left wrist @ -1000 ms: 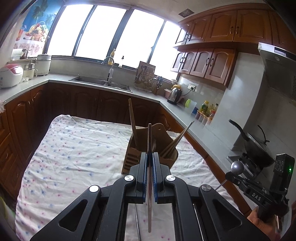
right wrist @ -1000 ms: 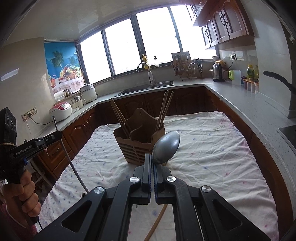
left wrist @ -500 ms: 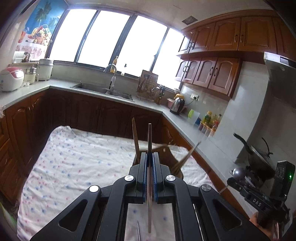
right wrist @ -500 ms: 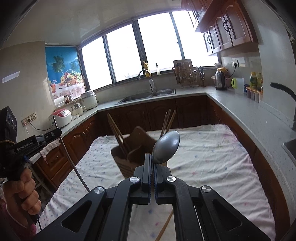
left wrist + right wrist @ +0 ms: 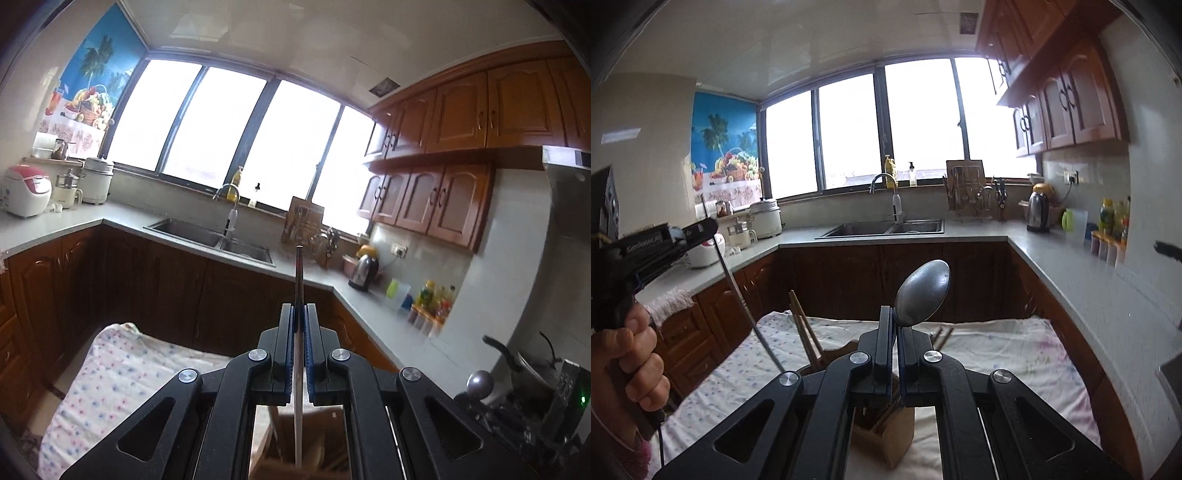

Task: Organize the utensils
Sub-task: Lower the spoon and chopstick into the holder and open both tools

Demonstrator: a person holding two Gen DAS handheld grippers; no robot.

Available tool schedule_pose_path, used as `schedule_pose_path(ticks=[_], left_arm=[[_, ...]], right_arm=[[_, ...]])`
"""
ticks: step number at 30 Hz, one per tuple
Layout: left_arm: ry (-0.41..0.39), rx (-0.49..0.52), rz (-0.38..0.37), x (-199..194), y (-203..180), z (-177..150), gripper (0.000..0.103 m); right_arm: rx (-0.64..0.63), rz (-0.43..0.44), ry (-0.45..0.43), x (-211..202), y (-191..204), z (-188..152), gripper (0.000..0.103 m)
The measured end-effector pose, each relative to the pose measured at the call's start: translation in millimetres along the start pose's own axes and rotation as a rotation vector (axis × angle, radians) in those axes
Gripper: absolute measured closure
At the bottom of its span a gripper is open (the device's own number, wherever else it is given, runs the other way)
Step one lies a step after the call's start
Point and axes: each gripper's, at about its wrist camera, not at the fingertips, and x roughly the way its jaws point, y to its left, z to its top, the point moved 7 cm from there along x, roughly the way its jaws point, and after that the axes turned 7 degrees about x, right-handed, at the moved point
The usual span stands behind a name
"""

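1. Both pairs of fingers are seen pressed nearly together, each clamped on a utensil.
2. Between the blue pads of the left gripper (image 5: 299,310) a thin metal utensil (image 5: 299,273) is pinched edge-on; its handle end sticks out toward 12 o'clock, and its shaft runs back toward 6 o'clock between the arms. From the right wrist view the same utensil (image 5: 738,291) is seen slanting down from the left gripper (image 5: 701,229), which is gripped by a hand (image 5: 624,373) at 9 o'clock. What kind of utensil it is cannot be told.
3. A metal spoon (image 5: 921,293) is held by the neck in the right gripper (image 5: 895,325), its bowl tilted toward 1 o'clock above the fingertips.
4. The wooden utensil holder (image 5: 886,432) is found at 6 o'clock under the right gripper, largely hidden by the arms; chopsticks (image 5: 805,332) stand in it at 10 o'clock of the jaws.
5. The holder rests on a table covered by a speckled cloth (image 5: 997,354), with bare cloth left at 3 o'clock and 9 o'clock.
6. The table is hemmed in by dark cabinets and a grey countertop (image 5: 1052,266) at 9, 12 and 3 o'clock.
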Motion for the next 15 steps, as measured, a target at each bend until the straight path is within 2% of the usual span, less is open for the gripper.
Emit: schedule_pose_path(ticks=[4,7,11,14,15], left_arm=[[-0.002,0.016,0.026,28.4,-3.2,-24.5,0.100],[0.031,0.026,0.040,47.1,-7.8,-47.7,0.100],[0.079,-0.008,0.036,66.6,-8.2,-74.5,0.100],[0.078,-0.004,0.044,77.8,-8.4,-85.7,0.100],[0.048,-0.002,0.036,80.4,-9.0,-85.1,0.100]], right_arm=[[-0.043,-0.006,0.027,22.6,5.8,-12.6,0.101],[-0.047,-0.012,0.060,36.3,5.4,-27.3,0.101],[-0.028,-0.012,0.108,50.3,0.9,-43.8,0.101],[-0.023,-0.009,0.139,57.5,-0.6,-55.0,0.101],[-0.017,-0.005,0.153,61.1,-2.3,-58.1,0.101]])
